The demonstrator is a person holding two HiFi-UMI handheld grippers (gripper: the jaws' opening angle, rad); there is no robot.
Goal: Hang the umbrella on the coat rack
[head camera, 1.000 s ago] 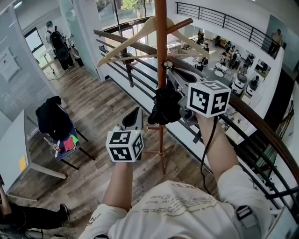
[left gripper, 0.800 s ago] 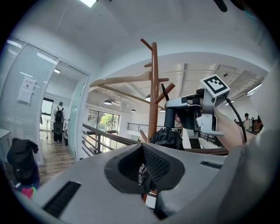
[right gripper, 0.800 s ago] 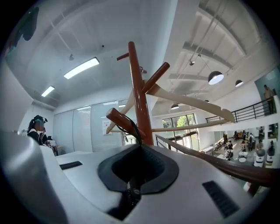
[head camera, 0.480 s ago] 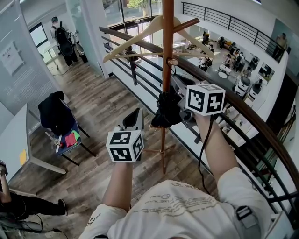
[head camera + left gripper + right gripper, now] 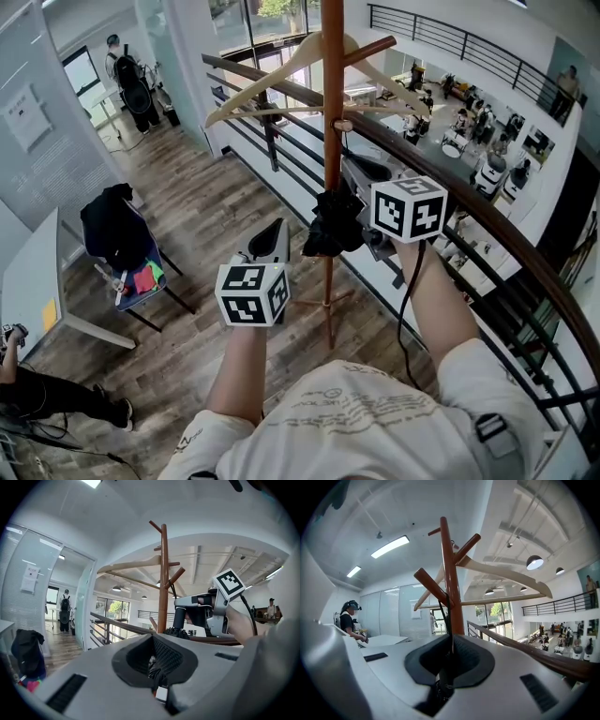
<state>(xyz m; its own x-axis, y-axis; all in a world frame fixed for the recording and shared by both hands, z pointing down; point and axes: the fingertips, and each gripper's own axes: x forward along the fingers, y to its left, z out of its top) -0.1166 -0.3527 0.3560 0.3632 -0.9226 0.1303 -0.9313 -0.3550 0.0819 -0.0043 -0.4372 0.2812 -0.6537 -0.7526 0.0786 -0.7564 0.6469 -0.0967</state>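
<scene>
Black umbrella [image 5: 330,223] held by right hand-held gripper [image 5: 449,663], against wooden coat rack [image 5: 332,84]

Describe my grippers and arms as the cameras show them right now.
The left gripper and right gripper are light grey shells with dark ribbed pads in a V-shaped mouth. Each carries a white cube printed with black square markers. A black cable runs from the right gripper down the forearm. The person wears a white short-sleeved T-shirt with faint print.
</scene>
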